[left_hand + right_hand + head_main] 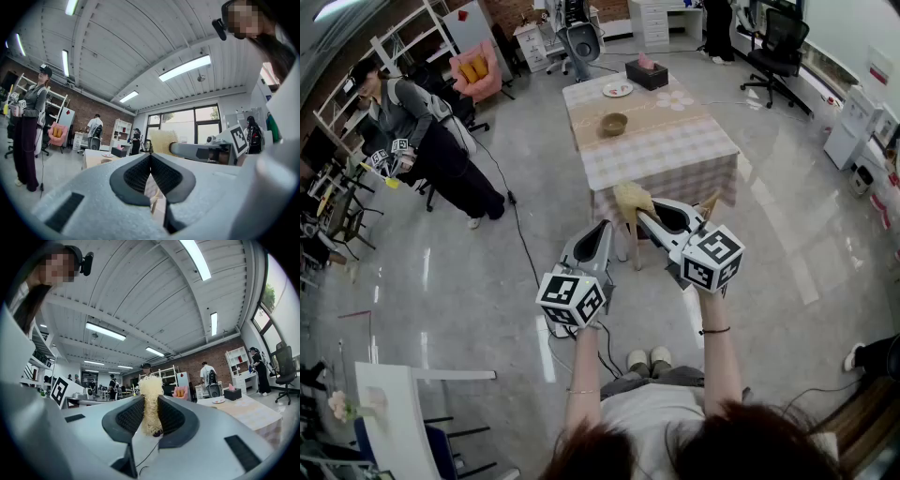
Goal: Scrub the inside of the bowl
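Small olive-brown round bowl: sits upright near the middle of the table with the beige-and-white checked cloth, well apart from both grippers. Its inside cannot be made out from here.

Pale yellow fibrous scrub pad: pinched at its lower end between the jaws of the right gripper, the rest standing free above them. Judgement: gripped low so the loose upper part can reach into the bowl and rub its wall.

Left gripper: jaws pressed together, nothing between them. Held beside the right gripper in the head view, over the grey floor and short of the table edge. Judgement: it is free to steady the bowl during scrubbing. Scrubbing not begun; the approach to the table comes first.

Also on the table, beyond the bowl: white plate and dark tissue box.

Writing: none legible. Only the black-and-white square markers on the gripper cubes show; no brand or label can be read.
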### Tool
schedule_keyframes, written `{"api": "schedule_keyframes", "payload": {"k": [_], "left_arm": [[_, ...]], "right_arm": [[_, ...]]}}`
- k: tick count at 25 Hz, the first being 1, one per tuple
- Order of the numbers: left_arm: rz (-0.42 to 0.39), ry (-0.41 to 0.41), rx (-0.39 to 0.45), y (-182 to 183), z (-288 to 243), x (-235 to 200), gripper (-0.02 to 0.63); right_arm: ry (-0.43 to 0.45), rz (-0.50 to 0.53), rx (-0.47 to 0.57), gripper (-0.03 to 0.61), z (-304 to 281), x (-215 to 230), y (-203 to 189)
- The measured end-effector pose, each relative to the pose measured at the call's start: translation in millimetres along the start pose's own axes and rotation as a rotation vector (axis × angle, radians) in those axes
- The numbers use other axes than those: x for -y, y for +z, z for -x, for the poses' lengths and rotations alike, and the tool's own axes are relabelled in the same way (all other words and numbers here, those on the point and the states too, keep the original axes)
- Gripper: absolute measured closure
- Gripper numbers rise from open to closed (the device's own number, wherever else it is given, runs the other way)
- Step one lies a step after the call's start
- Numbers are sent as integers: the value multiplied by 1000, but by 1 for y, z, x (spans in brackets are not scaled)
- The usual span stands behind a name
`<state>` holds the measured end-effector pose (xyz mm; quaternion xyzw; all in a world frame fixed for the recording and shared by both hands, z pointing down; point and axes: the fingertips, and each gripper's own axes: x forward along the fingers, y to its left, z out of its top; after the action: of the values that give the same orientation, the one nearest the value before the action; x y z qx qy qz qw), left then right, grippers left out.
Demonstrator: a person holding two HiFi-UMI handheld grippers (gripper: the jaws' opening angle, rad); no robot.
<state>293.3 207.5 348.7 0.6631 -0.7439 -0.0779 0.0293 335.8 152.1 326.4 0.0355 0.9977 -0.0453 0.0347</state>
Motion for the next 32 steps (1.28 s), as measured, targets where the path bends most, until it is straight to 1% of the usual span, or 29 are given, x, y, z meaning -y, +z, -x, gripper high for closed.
{"api": "schedule_keyframes", "payload": {"k": [7, 19, 26, 32], "left_arm": [[6, 5, 1, -1, 2, -4, 603], [17, 1, -16, -6, -3, -17, 603], [20, -4, -23, -4, -6, -33, 603], [15, -12, -38, -6, -6, -55, 603]], "right_arm": [[1, -1, 1, 500, -1, 0, -1], [-32, -29, -1, 500, -7, 10, -8], [-59, -48, 7, 500, -19, 19, -9], [-85, -70, 18, 500, -40, 24, -14]]}}
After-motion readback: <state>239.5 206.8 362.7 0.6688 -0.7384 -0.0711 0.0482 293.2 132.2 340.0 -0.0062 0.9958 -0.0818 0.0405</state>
